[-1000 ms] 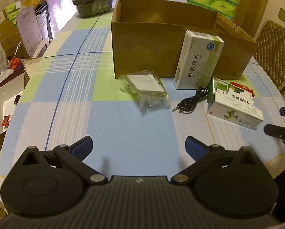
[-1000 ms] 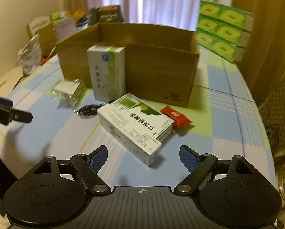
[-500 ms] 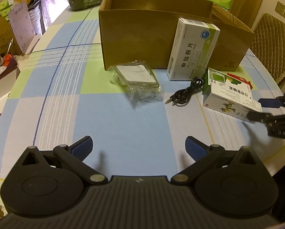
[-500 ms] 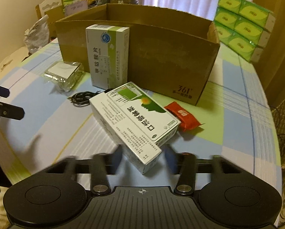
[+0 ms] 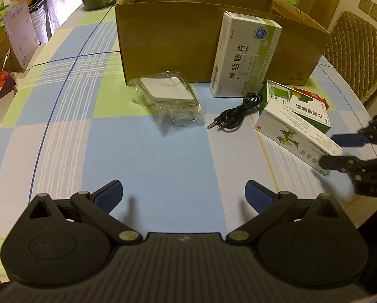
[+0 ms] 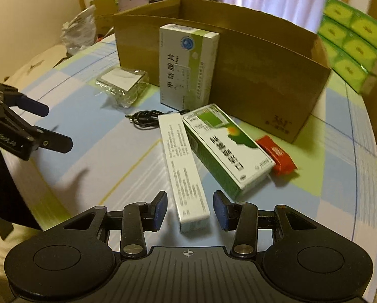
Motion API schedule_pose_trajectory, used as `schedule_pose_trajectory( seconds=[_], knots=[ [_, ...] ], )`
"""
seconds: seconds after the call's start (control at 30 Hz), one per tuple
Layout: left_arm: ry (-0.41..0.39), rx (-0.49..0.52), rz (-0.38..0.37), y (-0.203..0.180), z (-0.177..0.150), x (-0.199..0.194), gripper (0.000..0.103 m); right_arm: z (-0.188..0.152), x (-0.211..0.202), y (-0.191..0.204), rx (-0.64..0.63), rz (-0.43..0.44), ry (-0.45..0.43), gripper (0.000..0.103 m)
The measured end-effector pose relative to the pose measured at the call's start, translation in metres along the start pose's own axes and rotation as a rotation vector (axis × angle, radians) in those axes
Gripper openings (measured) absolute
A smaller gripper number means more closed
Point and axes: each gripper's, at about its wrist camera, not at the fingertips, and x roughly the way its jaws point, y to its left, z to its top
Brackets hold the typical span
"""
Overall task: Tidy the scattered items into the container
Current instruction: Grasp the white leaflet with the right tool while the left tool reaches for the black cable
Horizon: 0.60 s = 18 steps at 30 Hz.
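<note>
Item 1, nearest: my right hand-held gripper (image 6: 189,210), pads parted and straddling the near end of the flat green-and-white medicine carton (image 6: 213,149), not yet touching it. I judge the step in hand to be the first pickup; the next move calls for closing squarely across the carton's narrow end, then lifting it clear over the wall of the container.

Item 2: my left hand-held gripper (image 5: 183,194), spread wide over bare checked tabletop (image 5: 150,156), grasping nothing.

Item 3: coiled black audio cable (image 5: 235,112), just beside the carton.

Item 4: crinkled clear plastic packet with a white card inside (image 5: 168,93), left of the cable.

Item 5: small red foil sachet (image 6: 276,155), touching or just behind the carton; I cannot tell which.

Item 6: upright white-and-green tablet box (image 6: 186,67), standing against the container's front wall.

Item 7, farthest: open brown cardboard box (image 5: 168,40), the container. Its floor is hidden by the near wall, so contents are unknown. The right view is blurred; small print is unreadable.
</note>
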Motion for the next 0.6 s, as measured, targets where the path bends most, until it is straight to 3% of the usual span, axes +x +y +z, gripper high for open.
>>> schedule_pose_trajectory(
  seconds=[0.23,0.27,0.3,0.43,0.6],
  knots=[
    [-0.005,0.058,-0.006,-0.004,0.001,0.003,0.096,0.017,0.026,-0.001,-0.041,0.039,0.037,0.047],
    [-0.008,0.072,-0.007,-0.005,0.001,0.004,0.095,0.018,0.029,-0.001,-0.04,0.043,0.043,0.043],
    [-0.012,0.085,-0.007,-0.007,0.002,0.005,0.092,0.019,0.03,-0.001,-0.04,0.048,0.049,0.029],
    [-0.025,0.145,-0.015,-0.014,0.005,0.009,0.082,0.016,0.027,-0.003,0.012,0.034,0.05,0.028],
    [-0.037,0.204,-0.04,-0.026,0.009,0.017,0.079,0.004,0.019,-0.019,0.112,-0.022,0.043,0.028]
  ],
)
